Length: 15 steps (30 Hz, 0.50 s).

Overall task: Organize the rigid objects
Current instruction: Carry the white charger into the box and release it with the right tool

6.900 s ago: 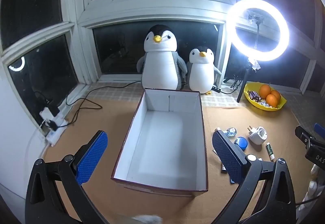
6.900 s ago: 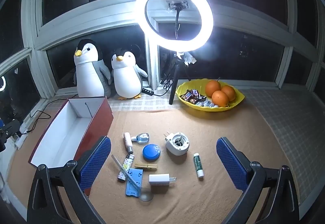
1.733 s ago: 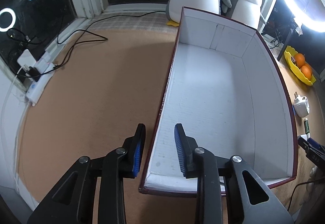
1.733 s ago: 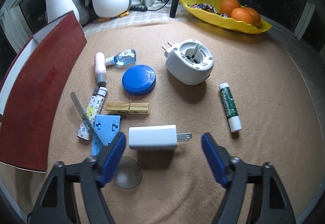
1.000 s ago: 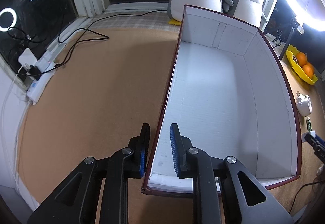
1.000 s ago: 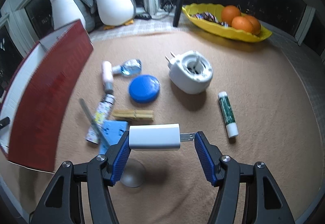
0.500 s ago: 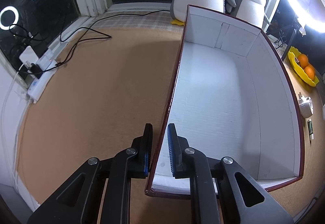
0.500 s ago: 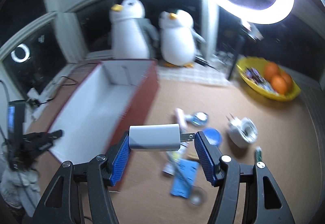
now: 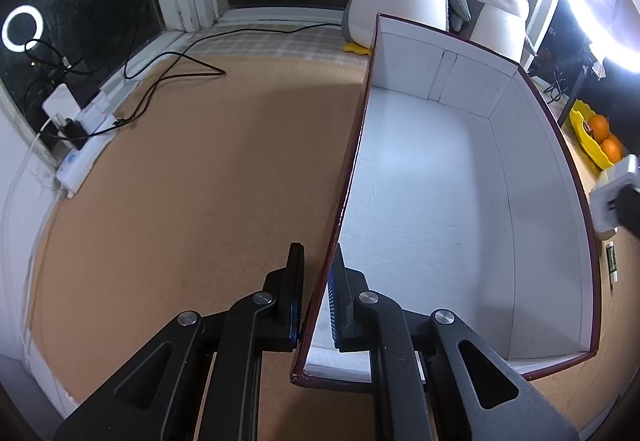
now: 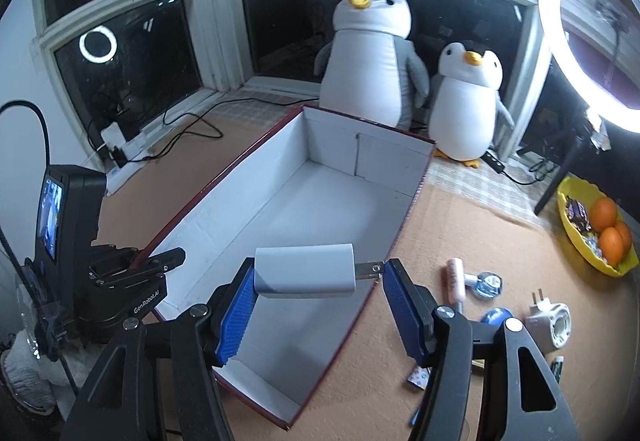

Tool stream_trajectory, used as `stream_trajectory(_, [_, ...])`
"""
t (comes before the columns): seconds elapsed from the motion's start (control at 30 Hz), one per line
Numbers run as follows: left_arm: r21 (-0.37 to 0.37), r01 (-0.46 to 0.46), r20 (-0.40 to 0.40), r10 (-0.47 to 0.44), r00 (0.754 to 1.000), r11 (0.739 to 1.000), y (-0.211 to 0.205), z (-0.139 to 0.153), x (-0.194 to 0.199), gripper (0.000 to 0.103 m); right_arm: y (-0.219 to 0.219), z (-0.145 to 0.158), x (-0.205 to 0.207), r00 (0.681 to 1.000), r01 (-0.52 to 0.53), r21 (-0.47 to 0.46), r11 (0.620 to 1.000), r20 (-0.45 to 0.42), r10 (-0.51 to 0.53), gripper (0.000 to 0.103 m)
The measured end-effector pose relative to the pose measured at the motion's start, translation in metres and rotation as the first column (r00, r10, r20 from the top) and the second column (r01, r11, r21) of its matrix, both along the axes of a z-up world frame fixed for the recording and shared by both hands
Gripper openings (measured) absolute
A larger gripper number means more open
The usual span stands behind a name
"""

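Box: dark red outside, white inside.
Charger: white, metal prongs.
Right gripper: black frame, blue ribbed pads.
Left gripper: black, blue pads.
Counter: tan brown.
Penguins: white bodies, grey wings, black caps, yellow beaks.
Bowl: yellow; oranges orange.
Cloth: pale checked.
Cap: blue.

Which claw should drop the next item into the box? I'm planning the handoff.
The right claw: it already holds the white plug-in charger block over the open white-lined, dark-red cardboard box. The left claw is closed on the box's side wall, steadying it.
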State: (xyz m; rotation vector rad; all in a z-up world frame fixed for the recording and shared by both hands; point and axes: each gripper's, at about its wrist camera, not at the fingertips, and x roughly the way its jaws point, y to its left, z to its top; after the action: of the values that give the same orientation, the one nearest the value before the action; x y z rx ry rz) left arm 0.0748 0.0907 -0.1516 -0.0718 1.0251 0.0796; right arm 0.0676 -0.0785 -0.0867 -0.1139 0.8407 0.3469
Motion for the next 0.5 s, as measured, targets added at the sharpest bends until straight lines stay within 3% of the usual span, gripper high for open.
stream_trajectory(0.5, [0.015, -0.017, -0.006, 0.017, 1.000, 1.000, -0.002, -0.001, -0.001, 0.010, 0.014, -0.023, 0.015, 0.996, -0.068, -0.019, 0.998, -0.053, 0.066, 0.059])
